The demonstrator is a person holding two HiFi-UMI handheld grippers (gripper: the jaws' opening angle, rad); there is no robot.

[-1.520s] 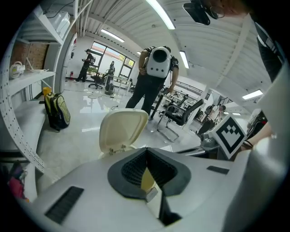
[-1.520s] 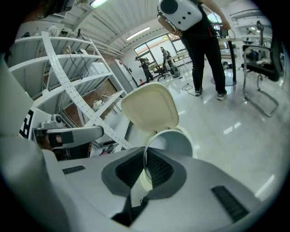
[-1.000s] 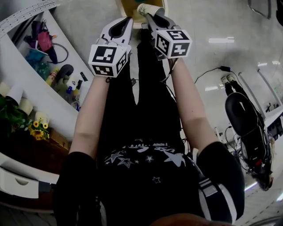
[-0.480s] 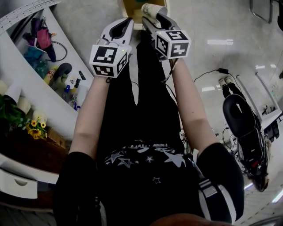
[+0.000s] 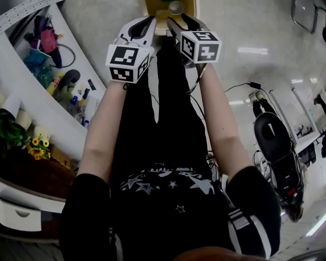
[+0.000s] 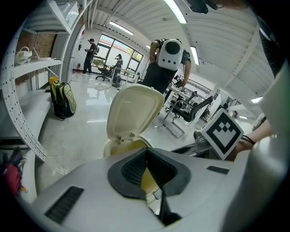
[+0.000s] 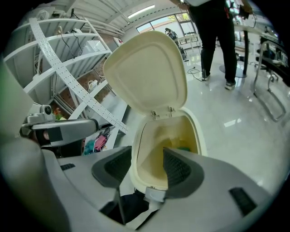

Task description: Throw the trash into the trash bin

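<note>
A cream trash bin (image 5: pixel 154 7) stands on the floor at the top of the head view, its flip lid (image 7: pixel 149 72) raised. A paper cup (image 5: pixel 176 7) is in the bin's mouth, apart from both grippers; a bit of its green print (image 7: pixel 183 147) shows deep inside the bin. My right gripper (image 5: pixel 179 20) hangs over the bin's near rim, open, and its pads (image 7: pixel 177 170) have nothing between them. My left gripper (image 5: pixel 146 21) is just left of it, shut and empty, with the bin's lid (image 6: pixel 133 111) ahead of its tips.
A white shelf (image 5: pixel 35 97) with bottles, tools and yellow flowers (image 5: pixel 36 146) runs along the left. A black office chair (image 5: pixel 277 148) and floor cables (image 5: pixel 244 86) are on the right. People (image 6: pixel 167 63) stand beyond the bin, and a backpack (image 6: pixel 62 99) sits by the shelving.
The right gripper held the paper cup over the bin, then its jaws opened and the cup dropped into the bin. The left gripper stayed shut.
</note>
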